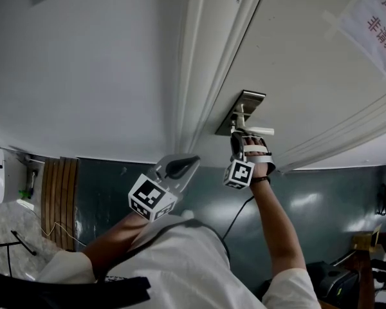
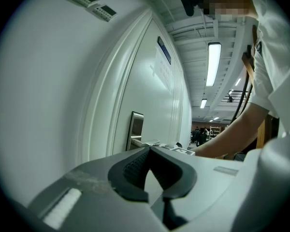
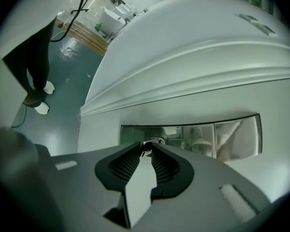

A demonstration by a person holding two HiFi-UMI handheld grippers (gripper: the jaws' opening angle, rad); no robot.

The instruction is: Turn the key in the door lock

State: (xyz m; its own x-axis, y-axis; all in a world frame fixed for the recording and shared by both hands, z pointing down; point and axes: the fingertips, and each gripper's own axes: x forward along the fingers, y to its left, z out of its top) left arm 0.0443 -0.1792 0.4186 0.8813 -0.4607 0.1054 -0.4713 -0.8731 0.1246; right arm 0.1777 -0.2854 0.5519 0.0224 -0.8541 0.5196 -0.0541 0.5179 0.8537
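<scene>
Black ribbed fingers [image 3: 122,166] on metal key [image 3: 146,149], mirrored rectangular lock plate [image 3: 227,137]

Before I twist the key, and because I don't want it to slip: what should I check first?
1. Grip on the key: ok. The right gripper has its jaws closed on the key at the lock plate.
2. Left gripper out of the way: ok. It is shut, empty and held back from the door.
3. Door handle clear of the right gripper: cannot tell. The head view shows them close together.
4. Key fully seated in the lock: cannot tell. The jaw tips cover it.
</scene>
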